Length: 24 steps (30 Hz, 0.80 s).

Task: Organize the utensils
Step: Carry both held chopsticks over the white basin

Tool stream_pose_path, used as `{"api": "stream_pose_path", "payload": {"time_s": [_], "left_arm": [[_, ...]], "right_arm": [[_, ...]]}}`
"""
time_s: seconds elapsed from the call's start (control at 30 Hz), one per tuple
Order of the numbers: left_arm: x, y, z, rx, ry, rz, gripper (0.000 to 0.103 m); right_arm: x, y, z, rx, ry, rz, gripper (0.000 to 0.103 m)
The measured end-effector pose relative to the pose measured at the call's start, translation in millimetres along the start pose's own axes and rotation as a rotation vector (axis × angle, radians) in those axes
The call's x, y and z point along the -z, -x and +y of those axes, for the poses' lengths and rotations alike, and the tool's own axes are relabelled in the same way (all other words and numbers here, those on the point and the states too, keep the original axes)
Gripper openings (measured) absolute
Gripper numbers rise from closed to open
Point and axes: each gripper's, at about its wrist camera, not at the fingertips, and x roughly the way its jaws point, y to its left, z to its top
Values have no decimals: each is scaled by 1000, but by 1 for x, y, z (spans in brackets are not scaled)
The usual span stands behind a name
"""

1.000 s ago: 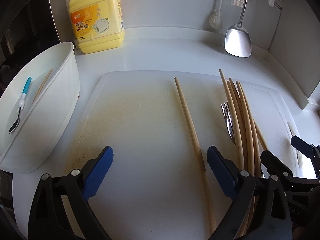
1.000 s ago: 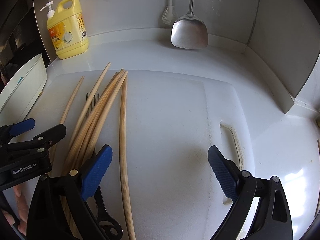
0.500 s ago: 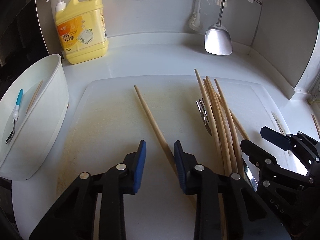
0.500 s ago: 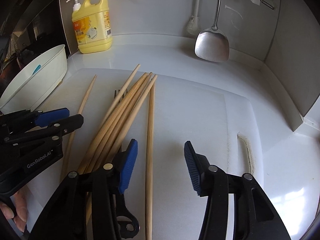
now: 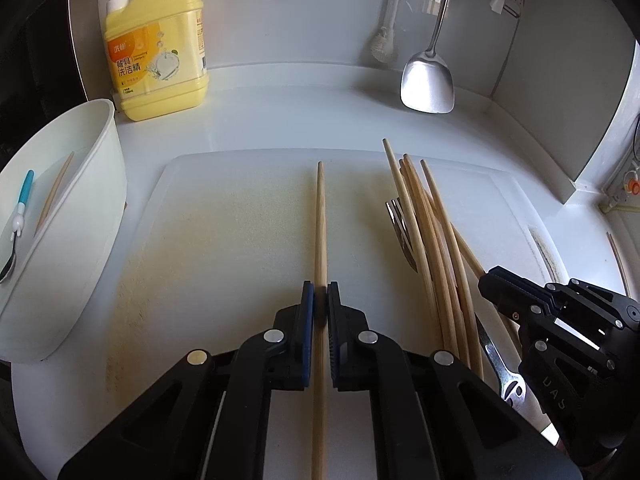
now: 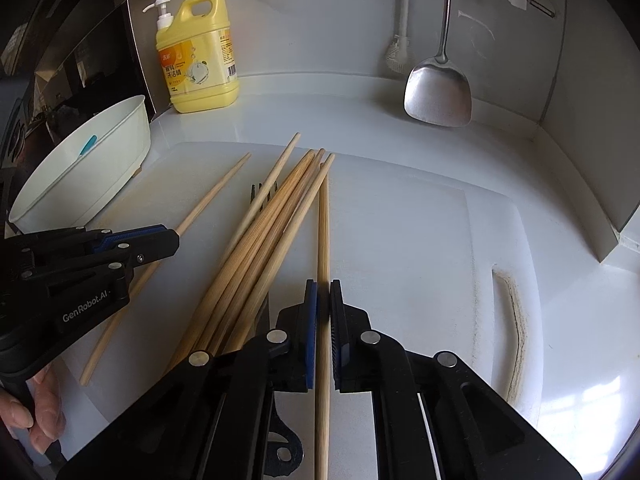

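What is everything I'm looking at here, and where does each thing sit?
Cutting board: one, white, flat on the counter.
Lone chopstick: one, tan, mid-board, pinched by the left tool.
Second chopstick: one, tan, right of the pile, pinched by the right tool.
Chopstick pile: several, tan, on the board.
Fork: one, metal, under the pile.
Tub: one, white, left of the board, holding a blue-handled spoon and a stick.
Detergent bottle: one, yellow, back left.
Spatula: one, steel, hanging at the back wall.
Brush: one, white, beside the spatula.
Left tool: black, blue pads.
Right tool: same.
Hand: one, bottom left.
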Motion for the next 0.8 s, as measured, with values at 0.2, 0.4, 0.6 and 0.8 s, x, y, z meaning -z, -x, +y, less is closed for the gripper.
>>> {"api": "stream_pose_path", "payload": {"time_s": [0.2, 0.4, 0.6, 0.8], "left_arm": [[1, 6, 2, 24, 5, 2, 7], [1, 14, 3, 46, -1, 4, 7], [1, 27, 4, 50, -5, 14, 7], [-9, 56, 13, 44, 16, 0, 7]], "right_arm": [[5, 5, -10, -13, -74, -3, 6], [9, 15, -20, -14, -121, -5, 6], [1, 33, -22, -12, -138, -27, 6], [-15, 59, -14, -25, -129, -54, 6]]}}
